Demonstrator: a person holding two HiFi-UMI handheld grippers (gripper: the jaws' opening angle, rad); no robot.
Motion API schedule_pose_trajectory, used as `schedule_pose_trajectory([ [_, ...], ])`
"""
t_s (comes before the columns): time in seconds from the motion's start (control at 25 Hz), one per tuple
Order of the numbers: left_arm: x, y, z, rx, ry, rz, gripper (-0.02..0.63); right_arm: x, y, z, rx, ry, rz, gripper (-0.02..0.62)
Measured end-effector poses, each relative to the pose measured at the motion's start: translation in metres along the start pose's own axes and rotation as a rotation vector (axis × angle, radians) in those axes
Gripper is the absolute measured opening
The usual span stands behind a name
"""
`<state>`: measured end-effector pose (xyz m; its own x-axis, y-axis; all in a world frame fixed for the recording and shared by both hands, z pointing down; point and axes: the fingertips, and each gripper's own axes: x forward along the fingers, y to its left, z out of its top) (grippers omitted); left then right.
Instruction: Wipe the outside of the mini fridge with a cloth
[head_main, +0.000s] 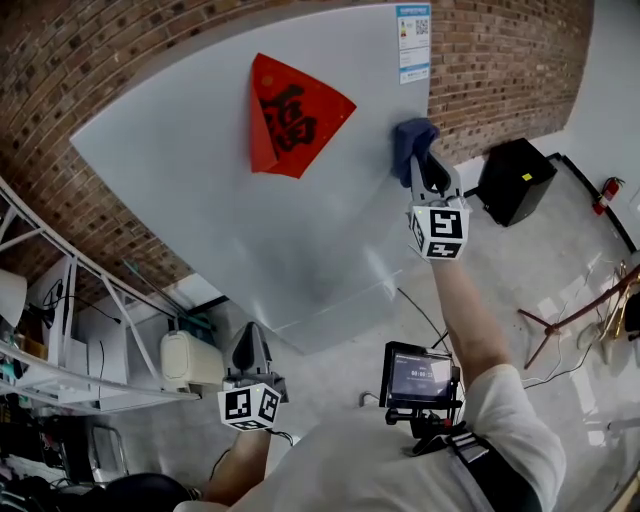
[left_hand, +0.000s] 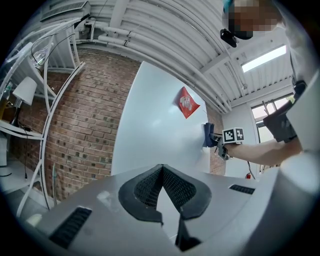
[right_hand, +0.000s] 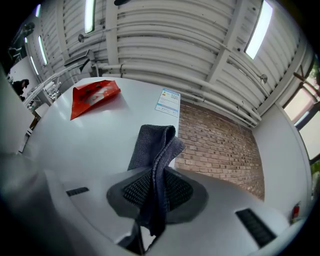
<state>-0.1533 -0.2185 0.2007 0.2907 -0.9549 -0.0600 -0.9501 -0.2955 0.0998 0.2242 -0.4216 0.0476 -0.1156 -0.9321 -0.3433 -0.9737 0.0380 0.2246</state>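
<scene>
The pale grey fridge (head_main: 220, 200) fills the head view, with a red paper decoration (head_main: 290, 115) on its front and a label sticker (head_main: 413, 40) near its right edge. My right gripper (head_main: 428, 170) is shut on a dark blue cloth (head_main: 412, 140) and presses it against the fridge's right edge below the sticker. In the right gripper view the cloth (right_hand: 155, 150) stands folded between the jaws of that gripper (right_hand: 159, 172), touching the fridge (right_hand: 100, 130). My left gripper (head_main: 250, 350) hangs low, apart from the fridge, and is shut on nothing (left_hand: 162, 167).
A brick wall (head_main: 100, 60) lies behind the fridge. A black box (head_main: 515, 180) and a fire extinguisher (head_main: 607, 193) stand to the right. White metal shelving (head_main: 60, 330) and a white appliance (head_main: 190, 360) are at the left. A tripod (head_main: 570, 320) stands at the right.
</scene>
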Motion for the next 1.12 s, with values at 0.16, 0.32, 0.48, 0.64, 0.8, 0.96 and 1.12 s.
schedule_pose_trajectory([
  [0.16, -0.003, 0.002, -0.001, -0.004, 0.002, 0.015, -0.009, 0.000, -0.012, -0.006, 0.024, 0.019, -0.027, 0.061],
  [0.32, -0.014, 0.007, 0.000, -0.009, 0.004, 0.024, -0.009, -0.012, 0.007, 0.003, 0.041, 0.002, -0.008, 0.061],
  [0.48, -0.031, 0.017, 0.000, -0.007, 0.011, 0.026, -0.009, -0.032, 0.063, 0.021, 0.038, -0.036, 0.084, 0.061],
  [0.64, -0.059, 0.035, 0.000, -0.005, 0.022, 0.039, -0.009, -0.053, 0.142, 0.032, 0.056, -0.058, 0.207, 0.061],
  [0.8, -0.100, 0.061, -0.002, -0.004, 0.041, 0.094, -0.009, -0.075, 0.242, 0.033, 0.092, -0.052, 0.358, 0.061],
  [0.96, -0.134, 0.090, -0.005, 0.004, 0.054, 0.128, -0.009, -0.090, 0.326, 0.034, 0.121, -0.046, 0.451, 0.061],
  [1.12, -0.169, 0.115, -0.008, 0.009, 0.073, 0.187, -0.009, -0.099, 0.395, 0.036, 0.138, -0.065, 0.535, 0.061],
])
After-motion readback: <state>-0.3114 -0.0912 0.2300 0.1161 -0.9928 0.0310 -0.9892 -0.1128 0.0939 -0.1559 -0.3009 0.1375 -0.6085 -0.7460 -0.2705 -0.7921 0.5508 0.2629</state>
